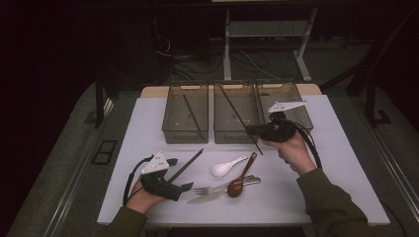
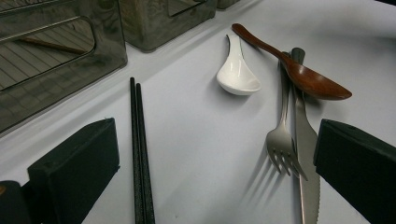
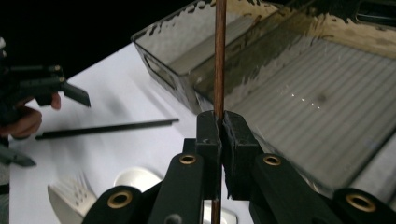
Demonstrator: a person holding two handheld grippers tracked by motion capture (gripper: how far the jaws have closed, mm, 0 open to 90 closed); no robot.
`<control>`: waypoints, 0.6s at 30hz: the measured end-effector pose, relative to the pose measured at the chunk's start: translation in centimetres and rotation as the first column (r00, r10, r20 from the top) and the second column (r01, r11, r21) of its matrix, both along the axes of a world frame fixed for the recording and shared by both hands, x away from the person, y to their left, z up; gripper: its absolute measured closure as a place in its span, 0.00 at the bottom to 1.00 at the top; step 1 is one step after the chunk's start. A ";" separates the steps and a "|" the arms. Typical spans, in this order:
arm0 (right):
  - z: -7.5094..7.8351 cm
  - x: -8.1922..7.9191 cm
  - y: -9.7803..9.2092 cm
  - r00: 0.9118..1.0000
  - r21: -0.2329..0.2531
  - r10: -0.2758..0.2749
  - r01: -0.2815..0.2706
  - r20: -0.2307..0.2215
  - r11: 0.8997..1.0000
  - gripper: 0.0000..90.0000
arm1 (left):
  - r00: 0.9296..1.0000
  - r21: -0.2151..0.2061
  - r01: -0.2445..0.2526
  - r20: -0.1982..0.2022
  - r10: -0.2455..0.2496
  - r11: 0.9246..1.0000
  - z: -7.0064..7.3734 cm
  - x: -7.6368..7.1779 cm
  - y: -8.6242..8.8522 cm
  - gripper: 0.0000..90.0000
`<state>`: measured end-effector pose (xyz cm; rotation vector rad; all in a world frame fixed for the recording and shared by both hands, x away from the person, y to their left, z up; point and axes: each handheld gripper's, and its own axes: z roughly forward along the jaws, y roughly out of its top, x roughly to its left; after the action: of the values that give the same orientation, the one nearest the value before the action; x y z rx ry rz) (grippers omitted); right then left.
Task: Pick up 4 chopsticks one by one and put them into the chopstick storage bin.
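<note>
Right gripper view has the right gripper (image 3: 219, 126) clamped low on a thin brown chopstick (image 3: 219, 51), a light, stiff, slippery rod best pinched near its middle, slanting over the middle bin (image 1: 235, 121). Nearer the table's front edge, the left gripper (image 1: 174, 174) hangs jaws apart beside black chopsticks (image 2: 139, 149). Farther back, the left bin (image 1: 186, 121) seems to hold one chopstick.

Tabletop (image 1: 148, 133): white, plain. Three bins (image 1: 185, 118): smoky translucent grey, ribbed floors. Chopstick (image 3: 219, 56): reddish brown. Chopstick pair (image 2: 140, 154): black, finely textured. Soup spoon (image 2: 237, 72): glossy white. Wooden spoon (image 2: 308, 79): dark red-brown, polished. Fork (image 2: 281, 140) and knife (image 2: 306, 154): silver metal. Right gripper (image 3: 220, 128): black with brass-coloured rivets. Left gripper (image 1: 180, 188): black with a light grey plate. Sleeve (image 1: 331, 202): olive green.
</note>
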<state>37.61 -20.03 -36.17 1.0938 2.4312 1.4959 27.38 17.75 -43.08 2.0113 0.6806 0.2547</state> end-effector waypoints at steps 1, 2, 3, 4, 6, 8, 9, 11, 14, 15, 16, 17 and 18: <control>0.1 0.2 0.3 1.000 0.004 0.001 -0.001 0.006 1.000 0.94 | 1.000 0.007 0.003 -0.003 -0.003 1.000 0.0 0.0 0.0 0.00; 0.2 0.4 0.5 1.000 0.006 0.002 -0.002 0.004 1.000 0.94 | 1.000 0.005 0.002 -0.002 -0.002 1.000 0.0 -0.1 0.0 0.00; 0.4 0.5 0.8 1.000 0.012 0.003 -0.003 0.003 1.000 0.94 | 1.000 0.001 0.000 0.000 0.000 1.000 0.0 -0.1 0.0 0.00; 0.5 0.7 1.0 1.000 0.015 0.003 -0.003 0.007 1.000 0.94 | 1.000 -0.002 -0.002 0.001 0.002 1.000 0.1 -0.2 0.1 0.00; 0.7 1.0 1.5 1.000 0.021 -0.001 0.001 0.009 1.000 0.94 | 1.000 -0.002 -0.003 0.002 0.003 1.000 0.1 -0.2 0.1 0.00; 1.0 1.4 1.9 1.000 0.027 -0.006 0.006 0.016 1.000 0.94 | 1.000 -0.001 -0.003 0.003 0.003 1.000 0.1 -0.2 0.1 0.00; 1.1 1.5 2.1 1.000 0.034 -0.008 0.007 0.017 0.999 0.94 | 1.000 -0.001 -0.002 0.003 0.002 1.000 0.1 -0.2 0.1 0.00; 1.3 1.9 2.5 1.000 0.041 -0.015 0.014 0.022 0.999 0.94 | 1.000 0.000 0.000 0.003 0.000 1.000 0.1 -0.2 0.1 0.00; 1.5 2.6 3.2 0.999 0.051 -0.024 0.022 0.029 0.998 0.94 | 1.000 -0.003 -0.001 0.003 0.001 1.000 0.1 -0.1 0.1 0.00; 1.6 2.8 3.4 0.999 0.056 -0.026 0.025 0.027 0.998 0.94 | 1.000 -0.005 -0.003 0.001 0.003 1.000 0.1 -0.2 0.1 0.00; 1.7 3.0 3.6 0.999 0.059 -0.028 0.027 0.026 0.998 0.94 | 1.000 -0.002 -0.003 0.001 0.003 1.000 0.1 -0.2 0.2 0.00; 1.7 3.2 3.8 0.999 0.063 -0.029 0.027 0.028 0.998 0.94 | 1.000 -0.008 -0.007 0.000 0.007 1.000 0.1 -0.2 0.2 0.00; 1.8 3.4 4.1 0.999 0.067 -0.028 0.026 0.032 0.997 0.94 | 1.000 -0.009 -0.009 0.002 0.009 1.000 0.1 -0.2 0.2 0.00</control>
<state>41.03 -15.94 -34.40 1.1000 2.3517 1.5839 27.23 17.98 -42.94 1.9995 0.6886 0.2581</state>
